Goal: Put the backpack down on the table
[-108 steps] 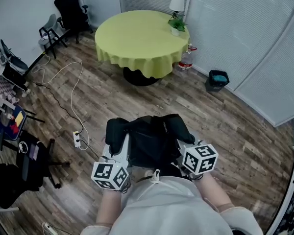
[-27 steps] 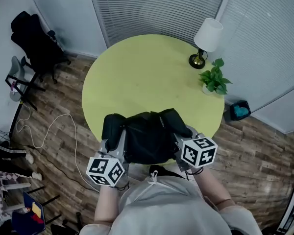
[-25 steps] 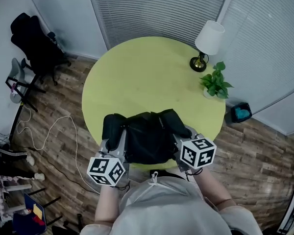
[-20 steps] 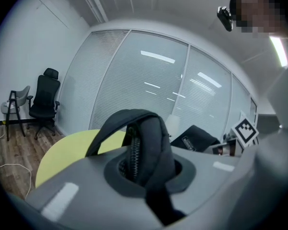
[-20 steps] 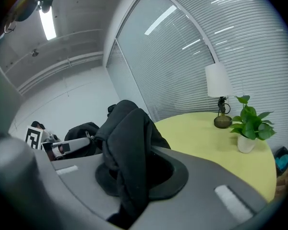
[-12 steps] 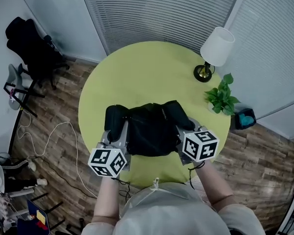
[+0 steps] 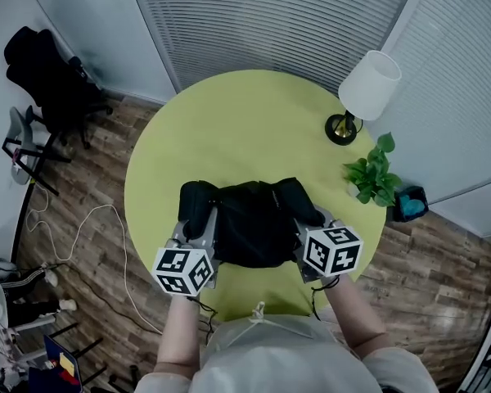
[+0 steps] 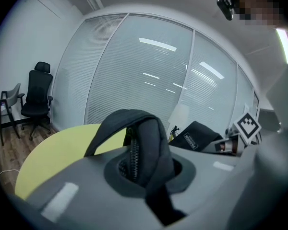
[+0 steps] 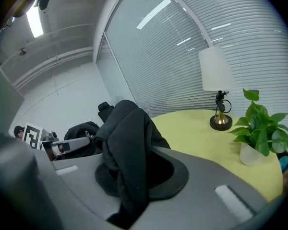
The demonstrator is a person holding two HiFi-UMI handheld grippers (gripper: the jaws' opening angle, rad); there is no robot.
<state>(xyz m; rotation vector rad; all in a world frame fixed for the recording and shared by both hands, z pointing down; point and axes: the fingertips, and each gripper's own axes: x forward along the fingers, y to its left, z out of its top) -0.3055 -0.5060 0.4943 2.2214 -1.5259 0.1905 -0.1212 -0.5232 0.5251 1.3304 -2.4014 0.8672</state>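
Black fabric fills both my tongs: left gripper (image 7: 200,228) and right gripper (image 7: 306,234) each clamp nearly closed on a fold of the backpack (image 7: 250,223), one per side. It sits above the near part of the yellow-green table (image 7: 229,129); contact I cannot tell.

Right tool (image 9: 134,174): jaws clamped on a bunched fold of the black backpack (image 9: 127,128). Behind it is the yellow-green round bench (image 9: 192,128). White-shade lamp (image 9: 216,73) and potted plant (image 9: 257,126) stand on it at right, near each other and well apart from the bag. Left tool (image 9: 74,143) is at the bag's far side, left.
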